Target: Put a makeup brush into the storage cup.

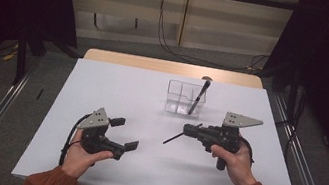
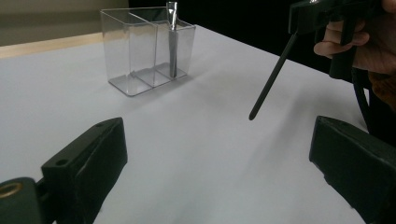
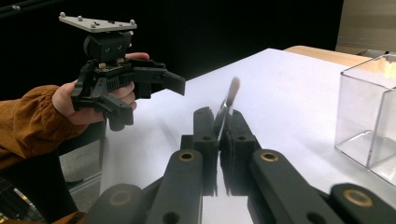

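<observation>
My right gripper (image 3: 223,122) has its two black jaws pressed together on a slim make-up brush with a silvery ferrule and a pale bristle tip (image 3: 229,100), which stands up from between them, blurred at the top. Beyond, my left hand in its rust-orange sleeve holds the left gripper (image 3: 175,83), topped by its grey three-cornered plate, with its jaws apart and nothing between them, above the white table top (image 3: 289,98). At the right edge stands a clear plastic box with a dividing wall (image 3: 369,116), resting on the table.
</observation>
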The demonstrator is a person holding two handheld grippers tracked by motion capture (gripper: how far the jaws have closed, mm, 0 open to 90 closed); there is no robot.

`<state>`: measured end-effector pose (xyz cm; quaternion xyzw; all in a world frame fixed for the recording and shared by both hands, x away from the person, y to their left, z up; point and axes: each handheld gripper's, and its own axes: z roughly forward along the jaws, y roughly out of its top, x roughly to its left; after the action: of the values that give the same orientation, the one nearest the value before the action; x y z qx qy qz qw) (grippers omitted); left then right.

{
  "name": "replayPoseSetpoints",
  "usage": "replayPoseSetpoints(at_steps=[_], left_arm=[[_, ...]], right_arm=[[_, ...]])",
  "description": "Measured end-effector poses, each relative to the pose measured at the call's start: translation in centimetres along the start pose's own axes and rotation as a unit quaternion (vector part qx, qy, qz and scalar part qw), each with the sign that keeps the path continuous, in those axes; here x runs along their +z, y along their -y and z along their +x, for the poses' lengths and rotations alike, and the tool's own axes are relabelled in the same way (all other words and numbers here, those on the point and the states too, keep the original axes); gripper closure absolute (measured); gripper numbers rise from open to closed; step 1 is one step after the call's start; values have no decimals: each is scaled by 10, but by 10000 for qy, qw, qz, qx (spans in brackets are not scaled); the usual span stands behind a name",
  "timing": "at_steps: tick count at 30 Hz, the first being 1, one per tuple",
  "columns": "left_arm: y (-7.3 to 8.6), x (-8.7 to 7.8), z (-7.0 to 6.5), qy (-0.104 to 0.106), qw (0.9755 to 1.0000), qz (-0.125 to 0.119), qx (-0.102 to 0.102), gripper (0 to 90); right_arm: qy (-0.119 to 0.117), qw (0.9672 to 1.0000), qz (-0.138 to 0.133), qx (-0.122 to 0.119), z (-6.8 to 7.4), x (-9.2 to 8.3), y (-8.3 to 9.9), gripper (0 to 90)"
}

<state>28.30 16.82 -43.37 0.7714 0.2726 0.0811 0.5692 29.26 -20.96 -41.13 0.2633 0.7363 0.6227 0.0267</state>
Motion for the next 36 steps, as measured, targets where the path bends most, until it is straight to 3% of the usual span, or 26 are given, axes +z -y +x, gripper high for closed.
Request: replayPoseSetpoints(at_steps=[7, 15, 26, 36], left_arm=[[3, -13, 3, -205, 9997, -18, 92, 44], [7, -23, 5, -303, 9994, -66, 136, 43], [8, -33, 12, -441, 9987, -165, 180, 24], [20, -46, 16, -874, 9957, -288, 83, 23]], right_arm=[[141, 9999, 40, 48, -4, -9, -2, 860], [193, 9997, 99, 104, -8, -12, -6, 860], [315, 9995, 58, -6, -16, -15, -17, 860], [489, 9987, 153, -36, -24, -18, -25, 860]])
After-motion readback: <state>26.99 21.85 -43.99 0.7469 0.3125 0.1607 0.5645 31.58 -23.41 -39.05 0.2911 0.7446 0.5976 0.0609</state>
